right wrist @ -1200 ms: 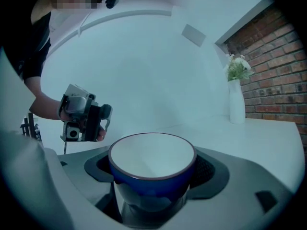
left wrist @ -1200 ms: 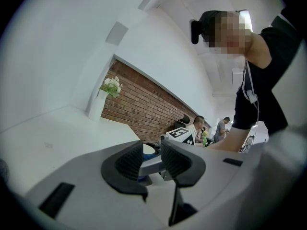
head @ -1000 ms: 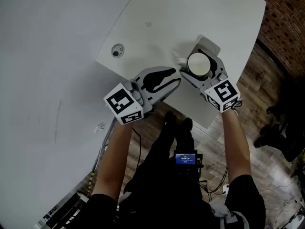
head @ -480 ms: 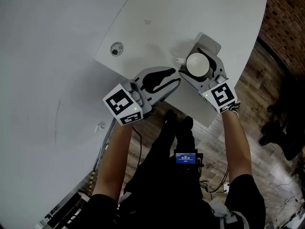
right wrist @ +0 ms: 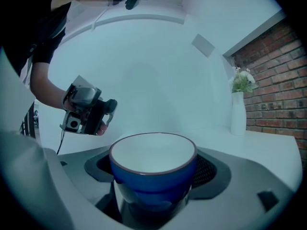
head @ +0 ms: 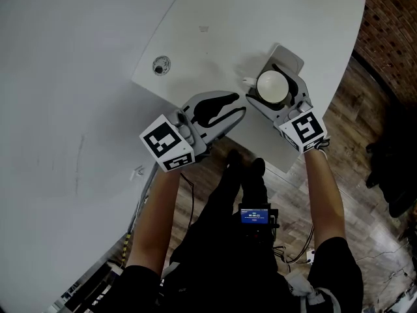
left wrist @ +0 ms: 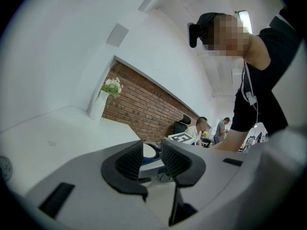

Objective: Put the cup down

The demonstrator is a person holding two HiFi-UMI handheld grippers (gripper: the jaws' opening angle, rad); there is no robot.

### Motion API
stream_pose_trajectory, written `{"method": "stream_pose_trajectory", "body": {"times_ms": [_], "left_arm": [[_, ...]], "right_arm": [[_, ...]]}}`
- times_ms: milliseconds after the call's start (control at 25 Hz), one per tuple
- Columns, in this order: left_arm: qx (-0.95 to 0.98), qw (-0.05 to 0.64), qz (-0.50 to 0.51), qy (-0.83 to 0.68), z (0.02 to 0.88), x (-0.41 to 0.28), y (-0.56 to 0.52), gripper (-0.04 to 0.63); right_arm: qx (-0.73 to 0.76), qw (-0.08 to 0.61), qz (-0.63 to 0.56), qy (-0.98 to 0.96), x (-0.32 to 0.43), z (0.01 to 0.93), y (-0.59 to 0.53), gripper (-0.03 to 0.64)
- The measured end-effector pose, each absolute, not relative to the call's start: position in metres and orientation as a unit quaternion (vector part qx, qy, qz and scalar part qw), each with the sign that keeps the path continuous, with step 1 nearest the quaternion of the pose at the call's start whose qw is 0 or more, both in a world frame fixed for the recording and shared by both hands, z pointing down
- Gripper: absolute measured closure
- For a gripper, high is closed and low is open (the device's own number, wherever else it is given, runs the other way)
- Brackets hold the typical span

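Right gripper view: right gripper (right wrist: 153,171) clamped on blue cup (right wrist: 152,155) sides, cup upright between its jaws; probably glazed ceramic, so stiff, slick, chippable, keep mid-wall grip; left gripper (left wrist: 152,159) empty, jaws slightly apart

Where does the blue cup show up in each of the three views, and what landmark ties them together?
Head view: cup upper right of centre, its white inside seen from above.
Left gripper view: cup small, low centre, seen through the gap between the jaws.
Right gripper view: cup large, bottom centre, clamped in the jaws.
Shared landmark: brick wall, on the right in all three.
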State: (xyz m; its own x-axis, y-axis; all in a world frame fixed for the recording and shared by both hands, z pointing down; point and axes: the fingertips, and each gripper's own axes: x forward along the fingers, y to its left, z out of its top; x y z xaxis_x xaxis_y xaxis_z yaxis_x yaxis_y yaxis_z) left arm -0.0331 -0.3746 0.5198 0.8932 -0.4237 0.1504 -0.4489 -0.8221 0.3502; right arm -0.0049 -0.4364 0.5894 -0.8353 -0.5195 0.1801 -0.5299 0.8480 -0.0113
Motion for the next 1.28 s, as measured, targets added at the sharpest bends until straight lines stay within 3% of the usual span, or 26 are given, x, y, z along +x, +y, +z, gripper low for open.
{"method": "stream_pose_trajectory", "body": {"times_ms": [280, 1280], "left_arm": [[0.953, 0.193, 0.034, -0.229, 0.521, -0.034, -0.373, 0.489], [0.958, 0.181, 0.041, -0.218, 0.502, -0.029, -0.355, 0.489]], "right_arm": [[0.293, 0.085, 0.038, -0.952, 0.004, 0.589, -0.44, 0.176], [0.315, 0.108, 0.103, -0.937, 0.047, 0.567, -0.401, 0.178]]}}
